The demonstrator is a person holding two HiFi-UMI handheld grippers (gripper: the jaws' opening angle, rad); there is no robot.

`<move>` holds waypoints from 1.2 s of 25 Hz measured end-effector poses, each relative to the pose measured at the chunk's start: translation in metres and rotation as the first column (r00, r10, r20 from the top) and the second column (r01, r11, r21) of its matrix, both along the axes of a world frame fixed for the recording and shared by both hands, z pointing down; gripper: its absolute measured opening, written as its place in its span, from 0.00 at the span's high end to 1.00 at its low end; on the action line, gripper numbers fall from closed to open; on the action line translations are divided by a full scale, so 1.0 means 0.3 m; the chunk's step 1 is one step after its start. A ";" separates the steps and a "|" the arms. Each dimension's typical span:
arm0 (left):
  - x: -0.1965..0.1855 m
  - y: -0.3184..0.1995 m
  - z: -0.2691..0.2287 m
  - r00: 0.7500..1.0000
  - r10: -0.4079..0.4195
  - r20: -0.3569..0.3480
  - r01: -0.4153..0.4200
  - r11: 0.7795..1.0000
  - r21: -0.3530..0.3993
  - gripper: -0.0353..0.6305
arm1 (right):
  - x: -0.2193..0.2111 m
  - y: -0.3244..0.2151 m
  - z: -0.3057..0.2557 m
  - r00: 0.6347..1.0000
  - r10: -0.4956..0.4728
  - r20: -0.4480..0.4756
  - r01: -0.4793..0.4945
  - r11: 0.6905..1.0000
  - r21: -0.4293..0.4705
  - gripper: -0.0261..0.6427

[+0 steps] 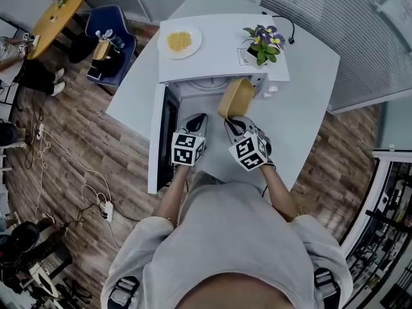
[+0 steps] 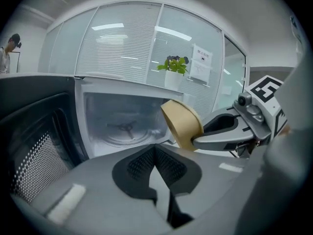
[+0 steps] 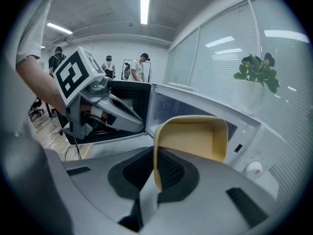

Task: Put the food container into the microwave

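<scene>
White office tabletop (image 1: 309, 95), boxy white microwave (image 1: 219, 50) open | tan rectangular plastic food container (image 3: 195, 138) tilted before cavity, right gripper (image 3: 155, 173) pinching its rim | left gripper (image 2: 155, 163) closed, empty | we judge it light, stiff, slippery: rim grip suits

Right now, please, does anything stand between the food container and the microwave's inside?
Nothing visible does: the microwave door is swung open, the cavity shows only its turntable, and the left gripper sits beside the food container.

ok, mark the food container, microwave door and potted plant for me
food container (image 3: 195, 141): right gripper view, inner floor.
microwave door (image 2: 34, 155): left gripper view, mesh window.
potted plant (image 1: 262, 42): head view, leaves.
</scene>
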State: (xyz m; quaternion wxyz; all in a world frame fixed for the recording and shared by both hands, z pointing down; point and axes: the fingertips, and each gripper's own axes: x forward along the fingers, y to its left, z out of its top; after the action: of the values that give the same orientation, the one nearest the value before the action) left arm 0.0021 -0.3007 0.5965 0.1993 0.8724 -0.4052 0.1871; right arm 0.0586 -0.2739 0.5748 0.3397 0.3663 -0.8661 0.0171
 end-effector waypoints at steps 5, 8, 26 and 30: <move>0.005 -0.030 0.009 0.999 0.026 -0.021 -0.026 1.000 -0.006 0.93 | -0.033 -0.030 0.017 0.999 -0.005 -0.036 0.004 1.000 -0.015 0.92; 0.011 -0.046 0.014 0.999 0.033 -0.036 -0.033 0.999 -0.013 0.93 | -0.048 -0.052 0.025 0.998 -0.018 -0.061 0.016 1.000 -0.020 0.92; -0.011 -0.068 0.070 0.997 0.047 -0.057 -0.050 0.997 -0.053 0.93 | -0.084 -0.178 0.084 0.952 -0.168 -0.254 0.169 0.985 -0.020 0.92; -0.017 -0.067 0.069 0.997 0.048 -0.055 -0.051 0.997 -0.055 0.93 | -0.087 -0.199 0.092 0.925 -0.211 -0.317 0.218 0.976 -0.014 0.92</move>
State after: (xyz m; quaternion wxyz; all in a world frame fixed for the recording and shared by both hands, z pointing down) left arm -0.0032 -0.3208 0.6172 0.2300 0.8809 -0.3725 0.1797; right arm 0.0325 -0.3336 0.6024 0.4700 0.2711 -0.8354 -0.0882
